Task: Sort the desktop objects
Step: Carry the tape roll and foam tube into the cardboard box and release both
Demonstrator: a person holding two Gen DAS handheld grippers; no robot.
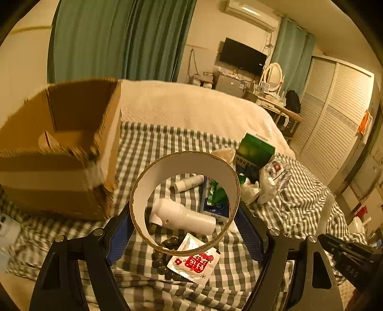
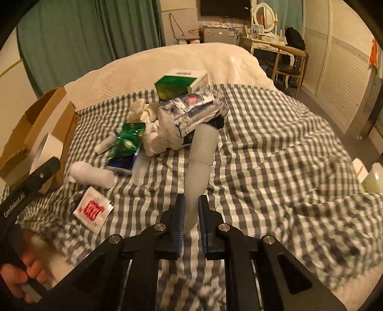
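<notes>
Bedroom, warm yellowish light. Bed (image 2: 275, 134) under grey-and-white checked cover, cream quilt (image 1: 191, 105) at far end. Teal curtains (image 1: 115, 40) along far wall. Black wall-mounted television (image 1: 243, 56), air conditioner (image 1: 251, 14) near ceiling. White dressing table (image 2: 265, 40) with oval mirror (image 1: 272, 74), wooden chair (image 2: 290, 59) beside it. White louvred wardrobe doors (image 1: 332, 112) at right.

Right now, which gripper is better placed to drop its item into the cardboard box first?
Left. The left gripper holds the tape roll right beside the cardboard box; the right gripper, holding a white tube, is farther away.
</notes>
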